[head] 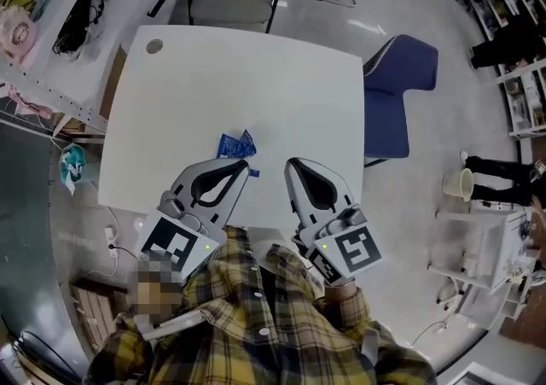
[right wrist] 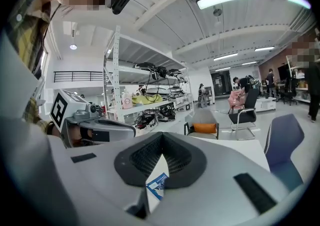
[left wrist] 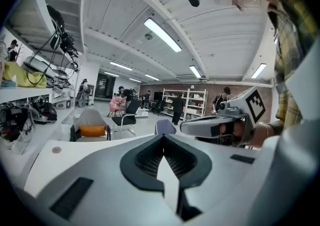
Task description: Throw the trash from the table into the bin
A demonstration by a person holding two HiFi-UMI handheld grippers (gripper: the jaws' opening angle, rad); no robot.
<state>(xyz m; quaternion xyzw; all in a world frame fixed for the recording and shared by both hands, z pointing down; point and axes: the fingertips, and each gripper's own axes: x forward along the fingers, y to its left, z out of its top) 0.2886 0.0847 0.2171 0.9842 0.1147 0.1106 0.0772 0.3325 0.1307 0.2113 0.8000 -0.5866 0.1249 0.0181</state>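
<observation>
Left tongs (head: 246,170) hover beside blue wrapper (head: 236,146) on table (head: 213,76).

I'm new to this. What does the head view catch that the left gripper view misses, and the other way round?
Only the head view shows the blue wrapper lying on the white table. Only the left gripper view shows the ceiling lights and the far shelves. Both show that table, the right gripper and the grey chair with the orange cushion.
</observation>
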